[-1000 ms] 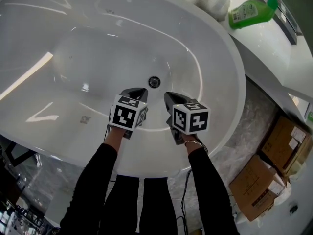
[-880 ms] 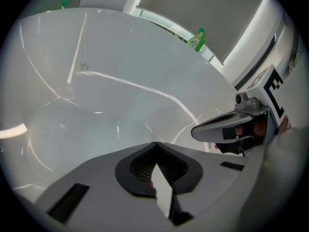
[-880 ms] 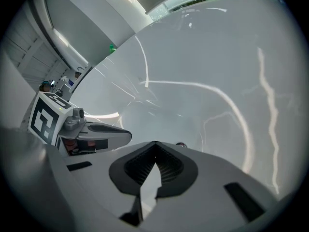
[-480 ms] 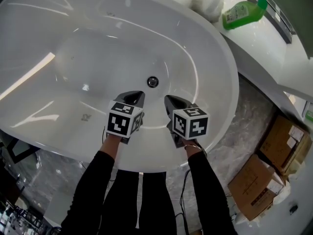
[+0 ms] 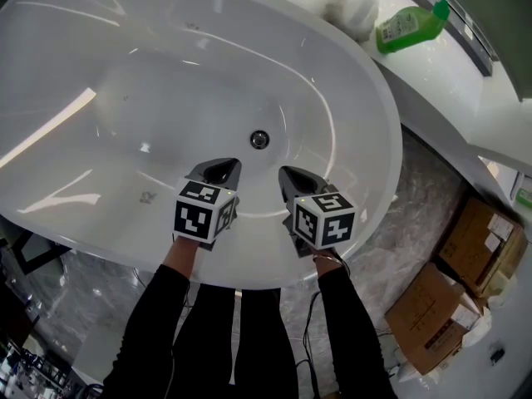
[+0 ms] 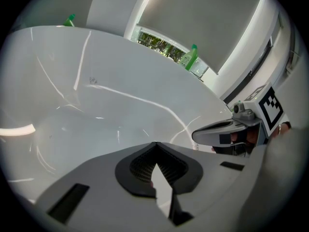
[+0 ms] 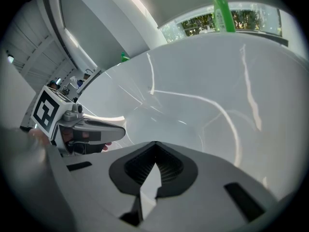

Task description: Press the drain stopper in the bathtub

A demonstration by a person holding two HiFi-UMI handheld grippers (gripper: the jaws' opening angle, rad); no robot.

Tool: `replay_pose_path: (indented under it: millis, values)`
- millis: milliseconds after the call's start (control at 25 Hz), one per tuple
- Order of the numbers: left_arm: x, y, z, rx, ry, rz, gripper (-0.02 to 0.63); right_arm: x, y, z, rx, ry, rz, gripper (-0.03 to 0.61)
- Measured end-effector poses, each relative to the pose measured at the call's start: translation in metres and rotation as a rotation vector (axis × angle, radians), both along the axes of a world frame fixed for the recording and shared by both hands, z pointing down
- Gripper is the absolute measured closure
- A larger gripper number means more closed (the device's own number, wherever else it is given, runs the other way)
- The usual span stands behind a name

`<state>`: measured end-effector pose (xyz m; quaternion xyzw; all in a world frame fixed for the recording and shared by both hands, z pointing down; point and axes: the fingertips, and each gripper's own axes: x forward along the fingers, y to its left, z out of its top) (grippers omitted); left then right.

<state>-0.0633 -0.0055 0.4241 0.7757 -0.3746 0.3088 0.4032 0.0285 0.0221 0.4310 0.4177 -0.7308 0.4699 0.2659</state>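
Note:
The round metal drain stopper point(image 5: 259, 139) sits in the floor of the white oval bathtub point(image 5: 366, 98). My left gripper point(image 5: 223, 169) hangs over the tub's near slope, below and left of the stopper. It is shut and holds nothing. My right gripper point(image 5: 292, 176) hangs beside it, below and right of the stopper, also shut and empty. Neither touches the stopper. In the left gripper view the jaw tips point(image 6: 155, 143) meet over bare tub wall, with the right gripper point(image 6: 227, 131) alongside. In the right gripper view the tips point(image 7: 155, 142) meet too. The stopper shows in neither gripper view.
A green bottle point(image 5: 409, 25) and a white puff point(image 5: 353, 7) lie on the white ledge behind the tub's far right rim. Cardboard boxes point(image 5: 440, 306) stand on the marble floor at right. The person's legs are against the near rim.
Both grippers have drawn back a little from the stopper toward the tub's near rim, the left one more. Both jaws have stayed shut.

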Motion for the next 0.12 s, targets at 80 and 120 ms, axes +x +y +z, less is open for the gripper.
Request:
replay_pose_path:
  millis: [80, 120]
  values:
    - [-0.0023, 0.0011, -0.0030, -0.002, -0.002, -0.002, 0.606, -0.0019, 0.0049, -0.0007, 0.001, -0.007, -0.007, 0.577]
    - [-0.0033, 0.0017, -0.0045, -0.003, -0.002, -0.003, 0.606, -0.0028, 0.0076, -0.0010, 0.001, -0.011, -0.011, 0.578]
